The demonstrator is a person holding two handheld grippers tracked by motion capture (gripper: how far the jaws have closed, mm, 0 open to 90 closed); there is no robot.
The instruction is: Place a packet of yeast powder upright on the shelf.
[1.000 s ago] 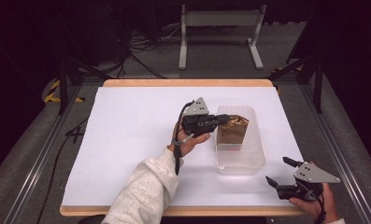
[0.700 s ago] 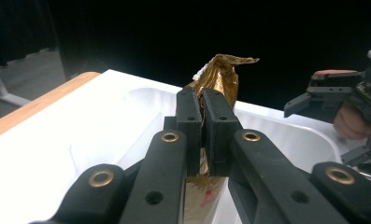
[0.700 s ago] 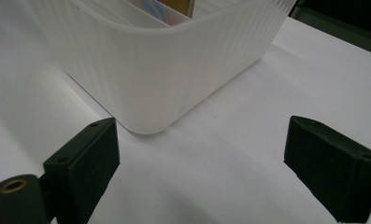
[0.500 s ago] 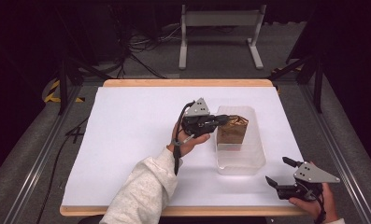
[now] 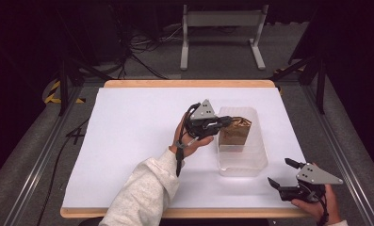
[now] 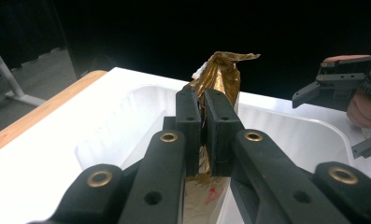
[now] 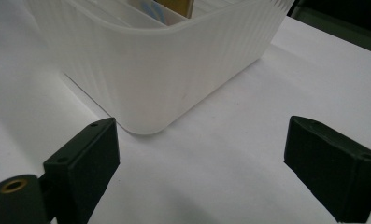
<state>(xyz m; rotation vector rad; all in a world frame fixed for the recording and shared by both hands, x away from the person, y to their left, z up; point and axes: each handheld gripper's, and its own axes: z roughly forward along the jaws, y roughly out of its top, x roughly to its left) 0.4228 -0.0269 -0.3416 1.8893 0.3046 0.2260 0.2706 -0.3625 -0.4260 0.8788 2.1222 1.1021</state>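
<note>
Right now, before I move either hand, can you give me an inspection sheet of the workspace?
Surface: white sheet over a wood-edged table.
Job's things: crumpled gold foil packet standing in the translucent white plastic bin.
Clutter: nothing seen.
Grippers: left gripper shut on the packet; right gripper open, apart from the bin, near the table's front corner.
Cables: black cable hangs from the left gripper; more cables on the floor beyond.
Surroundings: grey metal stand, dark floor.

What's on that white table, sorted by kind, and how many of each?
Gold foil bag: 1
Translucent plastic tub: 1
Hand-held tools: 2, the left tool clamped on the bag, the right tool open beside the tub
Total: 4
</note>
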